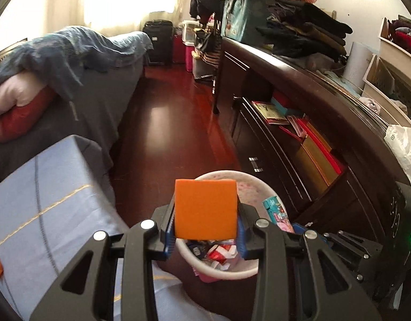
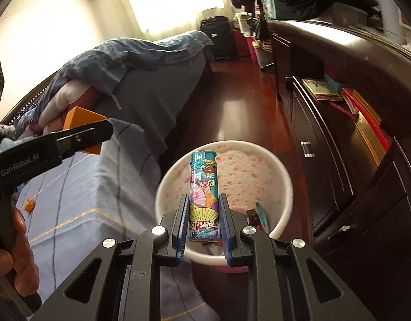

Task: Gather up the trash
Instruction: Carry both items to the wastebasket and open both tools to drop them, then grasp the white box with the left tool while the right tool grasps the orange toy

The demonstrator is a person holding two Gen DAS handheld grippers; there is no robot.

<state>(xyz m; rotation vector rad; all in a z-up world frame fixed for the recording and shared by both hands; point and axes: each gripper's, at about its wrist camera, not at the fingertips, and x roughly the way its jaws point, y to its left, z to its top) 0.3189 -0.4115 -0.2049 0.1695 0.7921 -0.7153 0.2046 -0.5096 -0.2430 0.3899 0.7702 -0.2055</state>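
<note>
My left gripper [image 1: 205, 230] is shut on an orange block [image 1: 205, 208], held above the near rim of a white trash bin [image 1: 269, 190] with a pink-speckled liner and wrappers inside. My right gripper [image 2: 204, 227] is shut on a teal printed lighter [image 2: 204, 187], held upright over the same bin [image 2: 283, 176]. In the right wrist view the left gripper [image 2: 82, 136] with the orange block [image 2: 79, 117] sits to the left, over the bed. The lighter also shows in the left wrist view [image 1: 277, 211], at the bin's right side.
A bed with a light blue sheet [image 1: 45, 200] lies to the left, with a small orange scrap [image 2: 29, 204] on it. A dark wooden dresser [image 1: 299, 160] with open shelves runs along the right. Red wooden floor [image 1: 173, 123] lies between them.
</note>
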